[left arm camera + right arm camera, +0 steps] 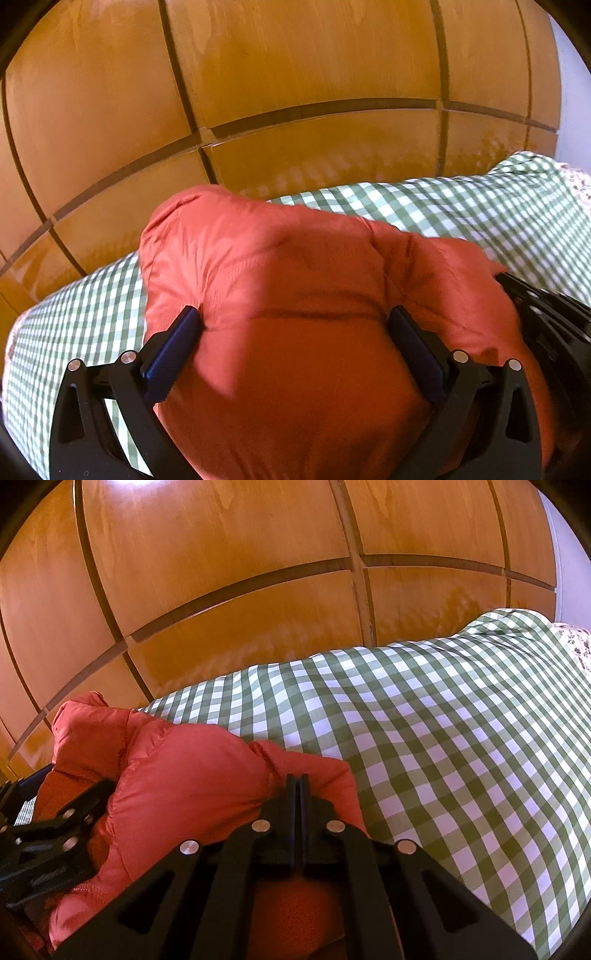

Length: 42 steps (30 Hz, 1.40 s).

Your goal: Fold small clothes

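Orange padded garment point(295, 280), no label readable, bulges between left fingers point(173, 347), seemingly gripped; right fingers point(298, 786) closed.

Before me a green-and-white checked cloth point(424, 738) covers the surface; behind it I see orange wooden panels point(221, 535) with dark seams, and a floral fabric point(576, 642) at far right.
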### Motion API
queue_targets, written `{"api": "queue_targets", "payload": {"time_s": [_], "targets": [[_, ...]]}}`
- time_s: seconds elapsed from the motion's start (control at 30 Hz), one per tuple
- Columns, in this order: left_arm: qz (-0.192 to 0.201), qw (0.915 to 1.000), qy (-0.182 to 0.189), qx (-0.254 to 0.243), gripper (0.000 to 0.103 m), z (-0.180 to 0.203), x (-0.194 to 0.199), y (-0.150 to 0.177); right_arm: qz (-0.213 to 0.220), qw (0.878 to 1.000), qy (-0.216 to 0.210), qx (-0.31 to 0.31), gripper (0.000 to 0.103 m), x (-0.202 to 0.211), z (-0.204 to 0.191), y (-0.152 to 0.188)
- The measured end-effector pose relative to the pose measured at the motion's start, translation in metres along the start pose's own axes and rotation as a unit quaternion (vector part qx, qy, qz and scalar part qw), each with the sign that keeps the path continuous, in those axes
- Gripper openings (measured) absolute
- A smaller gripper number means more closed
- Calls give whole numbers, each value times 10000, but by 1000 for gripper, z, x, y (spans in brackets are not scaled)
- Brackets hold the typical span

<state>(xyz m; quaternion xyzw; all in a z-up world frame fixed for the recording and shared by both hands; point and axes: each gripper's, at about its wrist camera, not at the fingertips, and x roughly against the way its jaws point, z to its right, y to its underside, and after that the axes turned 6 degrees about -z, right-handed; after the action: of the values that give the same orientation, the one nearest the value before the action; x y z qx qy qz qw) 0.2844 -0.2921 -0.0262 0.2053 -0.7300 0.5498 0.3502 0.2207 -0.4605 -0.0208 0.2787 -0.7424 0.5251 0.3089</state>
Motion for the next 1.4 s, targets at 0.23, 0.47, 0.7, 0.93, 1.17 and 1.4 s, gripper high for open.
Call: {"api": "queue_targets", "payload": {"time_s": [0.23,0.47,0.7,0.93,1.17,1.4], "targets": [[219,9991,272,-259,100,17,49,44,41,10000,-60,7,3,8,0,-1],[536,9982,124,-250,100,23,48,59,778,9964,-285,160,57,86,-17,7],[733,9971,151,-165,100,24,49,65,598,9959,354,587,58,56,-31,27],[790,9934,771,-325,100,4,73,84,557,9984,69,-31,85,38,9,31],[207,9801,1521,1260,100,-76,64,103,175,9969,-457,-618,101,52,31,34],[-484,9512,2780,1251,100,-81,48,122,-856,9742,-1649,-1283,101,62,51,47]]}}
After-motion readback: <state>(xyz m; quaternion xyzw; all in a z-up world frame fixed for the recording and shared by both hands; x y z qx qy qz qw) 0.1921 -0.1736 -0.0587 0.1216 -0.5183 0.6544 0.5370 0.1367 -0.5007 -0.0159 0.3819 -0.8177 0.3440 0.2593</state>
